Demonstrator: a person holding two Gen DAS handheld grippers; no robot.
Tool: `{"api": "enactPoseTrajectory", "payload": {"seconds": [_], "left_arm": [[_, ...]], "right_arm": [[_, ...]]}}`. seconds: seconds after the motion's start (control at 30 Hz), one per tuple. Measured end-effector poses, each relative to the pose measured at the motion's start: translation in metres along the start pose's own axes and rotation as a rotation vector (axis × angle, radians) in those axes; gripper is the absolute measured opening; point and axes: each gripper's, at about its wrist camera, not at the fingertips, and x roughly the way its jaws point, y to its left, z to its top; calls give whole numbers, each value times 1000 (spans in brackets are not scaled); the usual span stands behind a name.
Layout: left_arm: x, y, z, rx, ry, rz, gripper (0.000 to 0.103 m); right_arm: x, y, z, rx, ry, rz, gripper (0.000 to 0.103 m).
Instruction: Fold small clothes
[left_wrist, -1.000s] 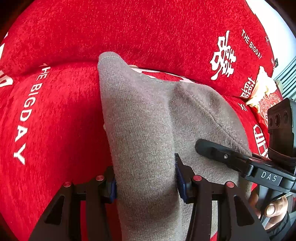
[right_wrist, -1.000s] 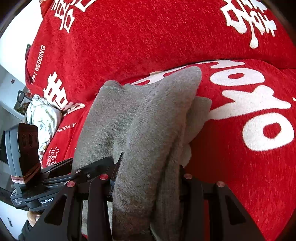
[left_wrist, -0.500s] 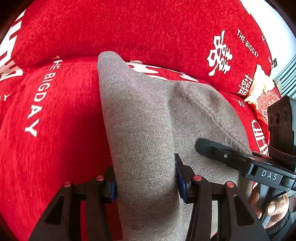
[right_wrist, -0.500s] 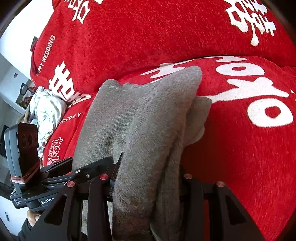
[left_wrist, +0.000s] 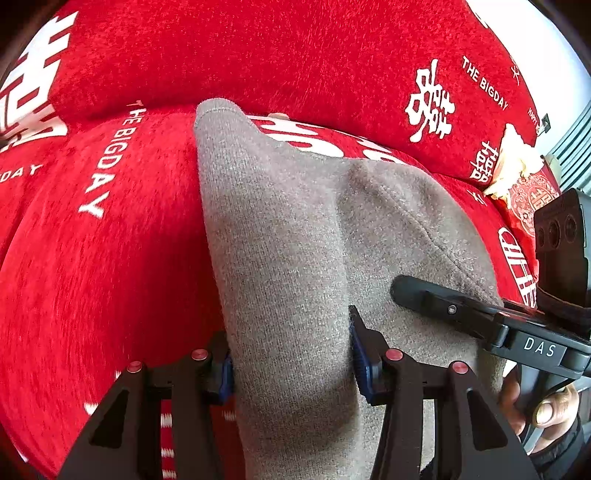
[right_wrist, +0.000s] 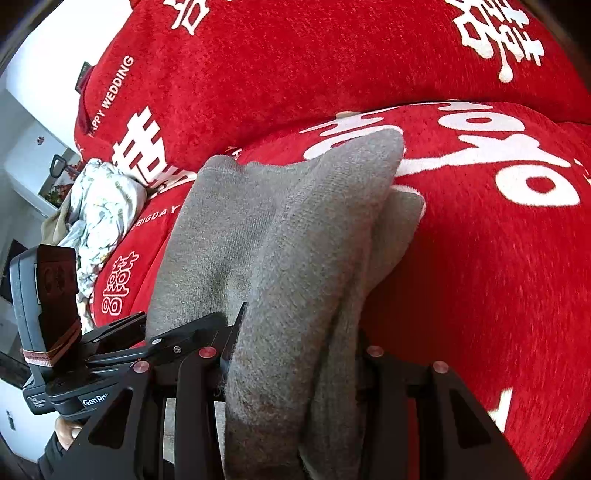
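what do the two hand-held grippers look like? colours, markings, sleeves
Both are matte black with angular cut-out fingers and red round fasteners. The left hand-held gripper has blue pads; its body reads "GenRo", partly cut off, with a tan band round its camera block. The right hand-held gripper reads "DAS"; pad colour is hidden. Bare fingers, dark sleeve.

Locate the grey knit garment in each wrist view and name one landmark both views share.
Left wrist: grey knit garment fills the centre, clamped between the left gripper fingers.
Right wrist: the garment sits centre-left, clamped in the right gripper.
Shared landmark: red cushion cover with white lettering beneath it.
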Motion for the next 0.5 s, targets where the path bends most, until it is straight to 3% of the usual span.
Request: {"api": "enactPoseTrajectory", "payload": {"seconds": [0.33,0.5], "left_arm": [[-19,-2,-38,15,-34,14,51],[-30,6,-46,-19,-59,26,63]], "right_arm": [[-10,10,-37,-15,-20,14,43],[-12,3,-42,9,-52,-37,58]]}}
